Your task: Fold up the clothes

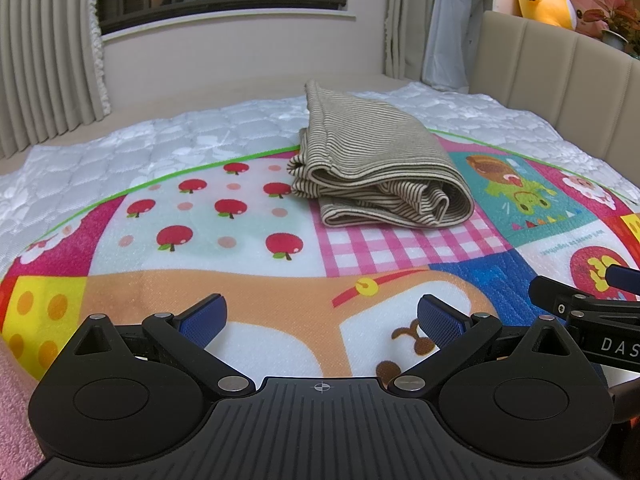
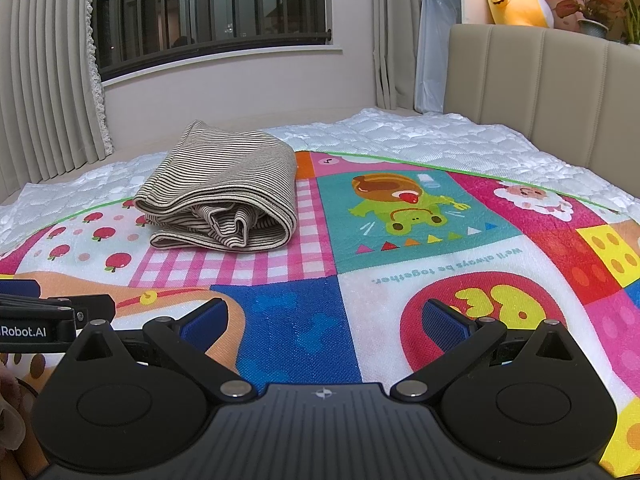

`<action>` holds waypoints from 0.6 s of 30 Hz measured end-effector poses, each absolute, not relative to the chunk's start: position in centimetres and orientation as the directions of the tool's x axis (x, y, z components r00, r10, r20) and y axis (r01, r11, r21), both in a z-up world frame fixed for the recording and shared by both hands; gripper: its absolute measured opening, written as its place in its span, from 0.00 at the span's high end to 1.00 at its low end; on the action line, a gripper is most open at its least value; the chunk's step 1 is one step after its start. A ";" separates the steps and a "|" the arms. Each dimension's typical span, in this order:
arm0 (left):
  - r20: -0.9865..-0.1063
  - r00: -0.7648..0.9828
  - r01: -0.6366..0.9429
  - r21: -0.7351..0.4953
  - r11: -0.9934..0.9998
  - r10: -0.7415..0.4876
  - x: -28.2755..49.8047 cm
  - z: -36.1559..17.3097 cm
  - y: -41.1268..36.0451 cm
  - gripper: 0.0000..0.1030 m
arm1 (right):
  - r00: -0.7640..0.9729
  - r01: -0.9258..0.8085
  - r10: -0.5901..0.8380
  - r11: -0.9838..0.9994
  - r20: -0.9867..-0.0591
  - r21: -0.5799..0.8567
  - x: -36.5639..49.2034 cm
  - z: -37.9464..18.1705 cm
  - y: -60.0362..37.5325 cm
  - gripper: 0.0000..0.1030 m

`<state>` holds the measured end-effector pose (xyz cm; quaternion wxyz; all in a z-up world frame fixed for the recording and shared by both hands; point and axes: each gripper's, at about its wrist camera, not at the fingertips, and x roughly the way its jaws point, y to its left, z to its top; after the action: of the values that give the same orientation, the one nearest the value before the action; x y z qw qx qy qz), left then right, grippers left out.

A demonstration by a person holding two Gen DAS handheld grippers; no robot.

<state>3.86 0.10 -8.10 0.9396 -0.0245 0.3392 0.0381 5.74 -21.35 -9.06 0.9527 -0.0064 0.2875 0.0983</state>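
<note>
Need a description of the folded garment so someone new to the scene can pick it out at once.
Start from the bed's white quilted mattress, then the colourful cartoon play mat spread over it. At the mat's far edge, half on the pink gingham patch, lies the folded striped garment, with both grippers held back from it, jaws open. It is the only cloth item on the mat, in thin beige-and-brown stripes against the bright prints.

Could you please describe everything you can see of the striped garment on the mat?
The striped garment is a soft knit with fine dark and cream stripes, folded into a thick, layered bundle, its loose inner folds showing at the near end. It lies flat on the colourful mat, across the pink checked patch. Neither hand-held gripper touches it.
</note>
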 end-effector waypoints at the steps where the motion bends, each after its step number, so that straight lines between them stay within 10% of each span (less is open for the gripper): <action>1: -0.639 0.767 -0.088 -0.020 0.996 0.055 3.8 -8.1 0.1 0.00 | 0.816 -0.191 0.184 0.981 -0.549 0.044 5.7 -9.1 -21.3 0.00; 18: -0.631 0.774 -0.084 -0.013 0.996 0.057 3.7 -8.0 0.0 0.00 | 0.816 -0.206 0.200 0.977 -0.542 0.050 5.6 -8.8 -21.3 0.00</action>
<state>3.73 -0.03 -7.98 0.9415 -0.0202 0.3343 0.0377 5.58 -21.27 -8.84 0.9529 -0.0054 0.2839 0.1067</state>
